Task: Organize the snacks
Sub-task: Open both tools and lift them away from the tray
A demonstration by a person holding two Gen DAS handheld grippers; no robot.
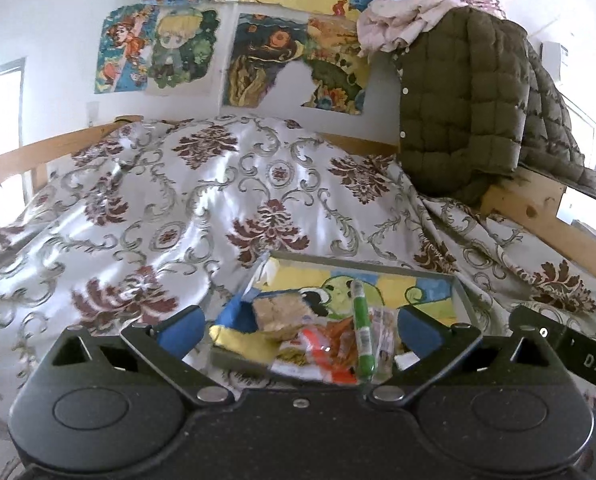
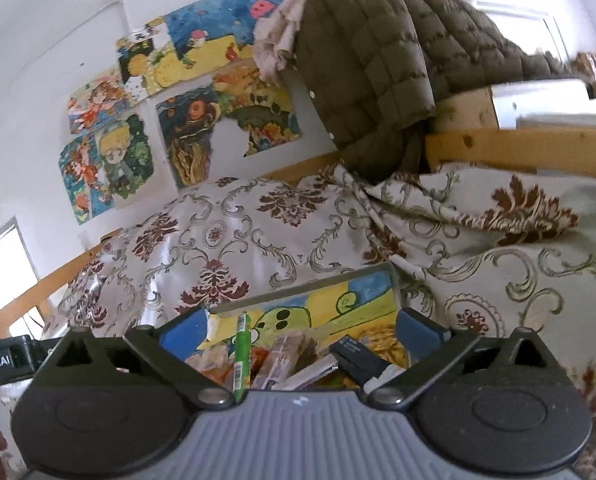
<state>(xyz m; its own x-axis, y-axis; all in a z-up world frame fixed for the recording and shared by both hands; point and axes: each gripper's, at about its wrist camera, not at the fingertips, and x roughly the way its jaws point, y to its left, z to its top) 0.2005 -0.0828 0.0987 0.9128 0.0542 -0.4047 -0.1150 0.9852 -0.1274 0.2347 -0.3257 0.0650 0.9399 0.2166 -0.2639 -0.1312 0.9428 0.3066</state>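
Both the left gripper and the right gripper hang wide open and empty over the tray, which sits on soft bedding at lower centre. The snacks are heaped at its near end, with the green tube on top. Pressing down could tip the tray; a loose grab might drag neighbouring packets out.

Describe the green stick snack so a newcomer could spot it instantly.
On the patterned bedspread lies a shallow tray with a cartoon-painted floor. Among the heaped wrappers, the green stick is the only long, thin, bright green packet, pointing away from the camera and lying beside a pale crumbly bar.
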